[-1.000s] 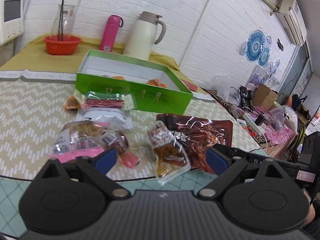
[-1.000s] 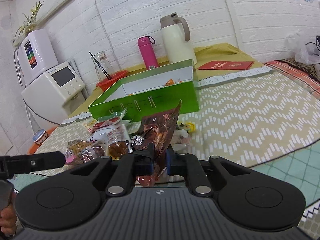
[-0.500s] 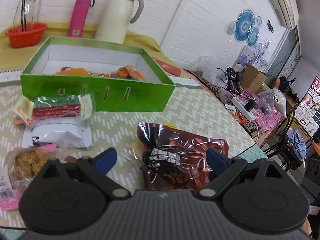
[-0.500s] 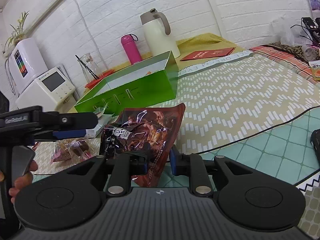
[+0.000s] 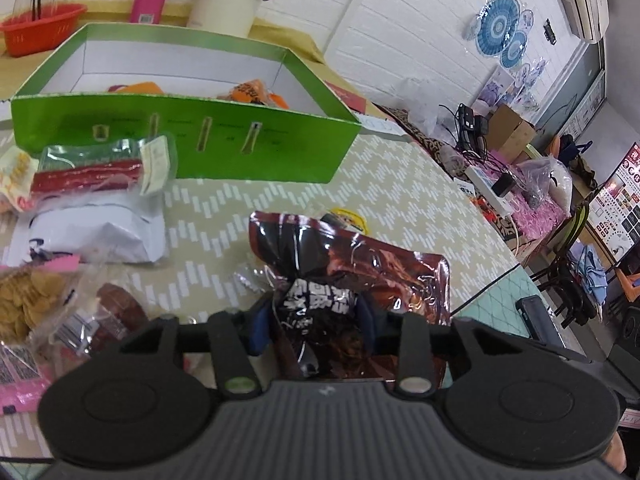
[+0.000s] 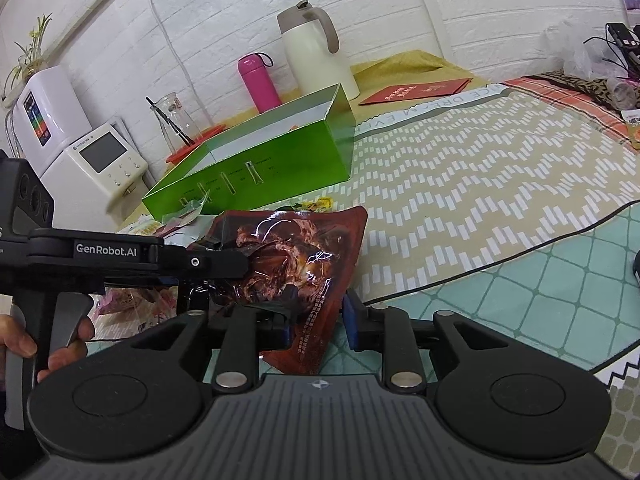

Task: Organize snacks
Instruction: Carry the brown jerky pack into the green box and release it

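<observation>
Orange-wrapped snacks [image 5: 250,90] are held in the open green cardboard box [image 5: 200,144]. The dark red foil snack bag [image 5: 360,280] is being clamped by the closing left gripper [image 5: 314,322], while it is loosely straddled by the opening right gripper [image 6: 316,320].

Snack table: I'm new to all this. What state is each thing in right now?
dark red snack bag: crumpled, raised between both claws
left claw: closing, pads pressing the bag
right claw: opening, bag loose between its pads
green box: lid off, a few snacks inside
pink bottle: capped, upright
cream jug: lid shut, upright
white pouch: lying flat
</observation>
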A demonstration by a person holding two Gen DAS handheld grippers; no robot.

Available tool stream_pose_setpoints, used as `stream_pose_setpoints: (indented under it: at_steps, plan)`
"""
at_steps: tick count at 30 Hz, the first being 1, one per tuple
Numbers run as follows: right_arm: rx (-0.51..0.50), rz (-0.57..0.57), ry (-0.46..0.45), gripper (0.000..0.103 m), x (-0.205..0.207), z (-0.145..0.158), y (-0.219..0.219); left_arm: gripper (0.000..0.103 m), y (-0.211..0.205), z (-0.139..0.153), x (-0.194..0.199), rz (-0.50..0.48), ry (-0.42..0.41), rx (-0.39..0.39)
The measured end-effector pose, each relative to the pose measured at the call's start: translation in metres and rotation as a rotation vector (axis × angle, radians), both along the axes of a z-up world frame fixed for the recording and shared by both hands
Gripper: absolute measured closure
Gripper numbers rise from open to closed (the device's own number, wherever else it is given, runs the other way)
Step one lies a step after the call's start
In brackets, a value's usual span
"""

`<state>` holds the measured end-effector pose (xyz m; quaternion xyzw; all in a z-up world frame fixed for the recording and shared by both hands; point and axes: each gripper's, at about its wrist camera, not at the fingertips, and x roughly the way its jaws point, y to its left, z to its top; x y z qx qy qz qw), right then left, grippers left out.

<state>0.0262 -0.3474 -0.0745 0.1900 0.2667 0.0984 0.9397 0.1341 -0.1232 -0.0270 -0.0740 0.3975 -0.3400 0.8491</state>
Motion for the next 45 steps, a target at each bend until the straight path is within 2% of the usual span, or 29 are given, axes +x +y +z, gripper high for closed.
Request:
stream_pose_setpoints:
  at_steps: [10, 16, 22, 30, 45]
  plan:
    - [-0.059, 0.019, -0.134, 0.068, -0.008, 0.045, 0.012, 0.069, 0.017, 0.050, -0.018, 0.046, -0.116, -0.052]
    - [-0.086, 0.044, -0.216, 0.068, 0.017, 0.075, 0.023, 0.069, 0.033, 0.078, 0.005, 0.102, -0.131, -0.118]
    - [-0.049, 0.058, -0.251, 0.068, 0.057, 0.090, 0.023, 0.069, 0.040, 0.095, 0.041, 0.143, -0.141, -0.144]
    - [0.014, 0.053, -0.242, 0.068, 0.106, 0.083, 0.013, 0.070, 0.036, 0.090, 0.088, 0.176, -0.110, -0.144]
    - [0.035, 0.085, -0.183, 0.067, 0.178, 0.064, 0.020, 0.070, 0.042, 0.069, 0.159, 0.235, -0.053, -0.128]
